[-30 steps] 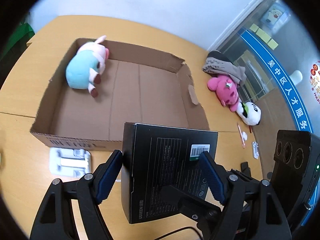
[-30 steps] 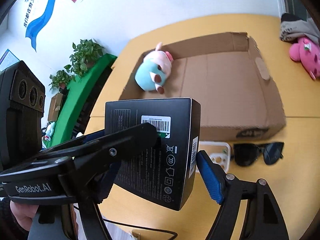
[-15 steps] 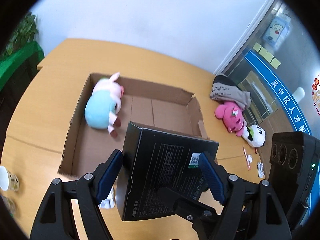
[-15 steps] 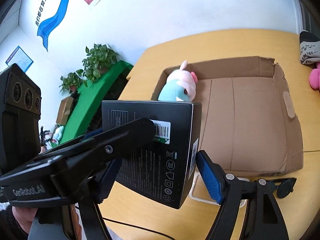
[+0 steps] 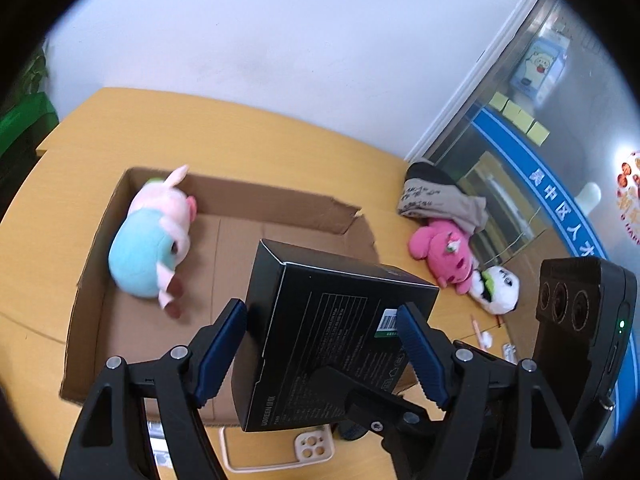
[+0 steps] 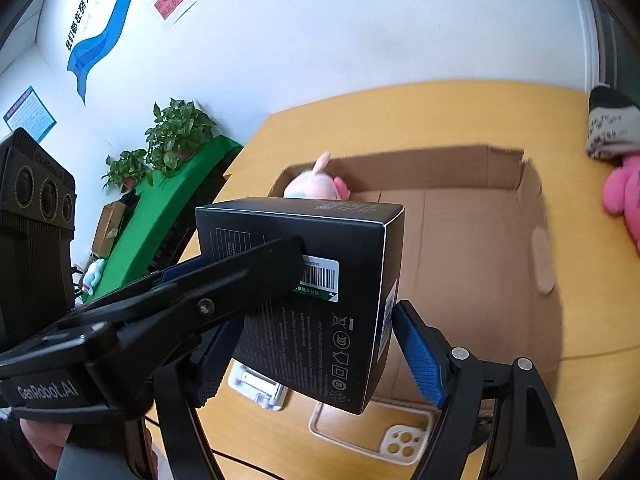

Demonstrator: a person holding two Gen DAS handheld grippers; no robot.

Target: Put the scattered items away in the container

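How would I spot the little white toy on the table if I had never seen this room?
Find the open cardboard box on the yellow table. To its right lies a pink plush under a grey cloth. The white panda plush touches the pink one's near end, the only white toy with black patches.

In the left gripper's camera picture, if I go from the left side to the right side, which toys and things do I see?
Blue and pink plush pig in the cardboard box → black box → pink plush → white panda plush → the other gripper's black camera block.

Carton (image 5: 224, 256) floor seemingly free beside plush (image 5: 148, 244)
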